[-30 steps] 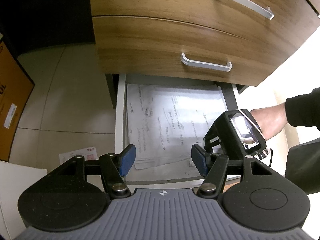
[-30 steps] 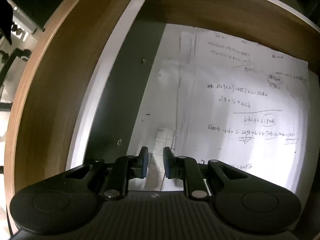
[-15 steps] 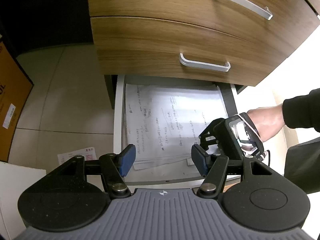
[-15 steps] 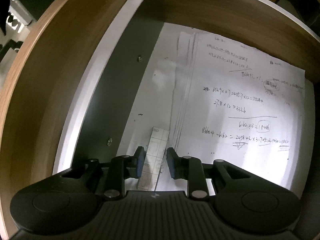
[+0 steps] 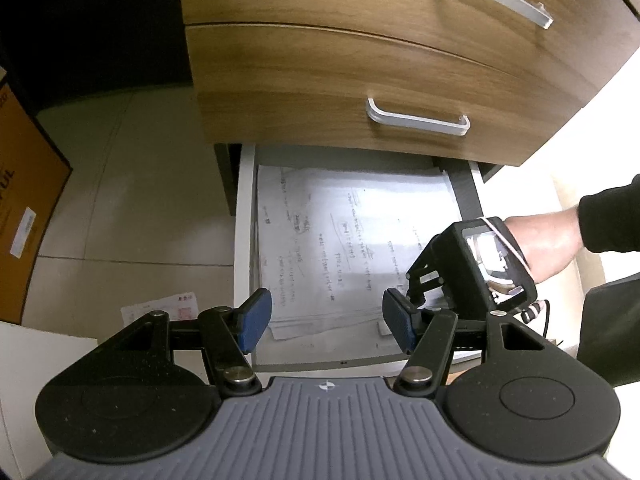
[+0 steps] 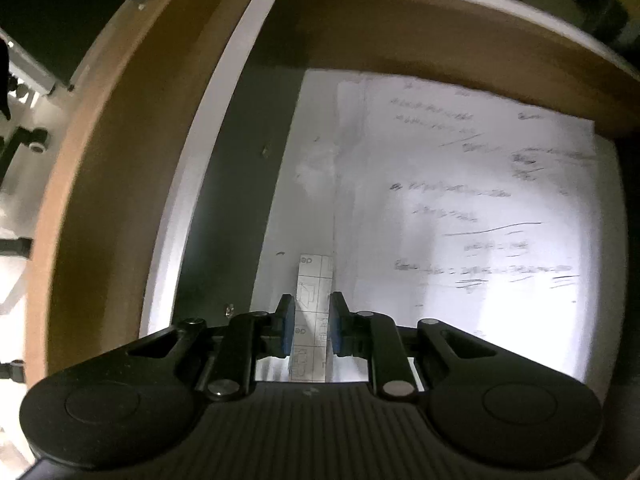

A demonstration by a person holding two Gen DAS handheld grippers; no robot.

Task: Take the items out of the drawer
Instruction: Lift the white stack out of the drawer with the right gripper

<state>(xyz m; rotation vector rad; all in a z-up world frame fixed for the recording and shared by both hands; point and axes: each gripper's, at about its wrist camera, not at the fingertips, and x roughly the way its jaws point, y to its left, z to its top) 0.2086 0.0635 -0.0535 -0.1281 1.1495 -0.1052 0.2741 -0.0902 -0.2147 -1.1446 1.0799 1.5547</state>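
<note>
Over the open drawer [image 5: 245, 240]: right gripper [image 6: 311, 326] closing on a printed slip [image 6: 314, 280] beside the papers [image 6: 460, 208], lifted slightly higher than a second ago. Left gripper [image 5: 326, 320] wide, empty, unmoved near the drawer's front. Removal seemingly just starting.

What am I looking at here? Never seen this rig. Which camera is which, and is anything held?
There is no robot. A person holds a two-finger tool in each hand, and each tool has a fisheye camera looking along its fingers.

The left wrist view shows the left gripper open and empty above the pulled-out bottom drawer. The person's hand reaches into the drawer with the other tool.

The right wrist view looks down into that drawer. A stack of handwritten papers lies there. The right gripper is closing, with a narrow printed strip between its fingers. I cannot tell whether they press on it yet.
</note>
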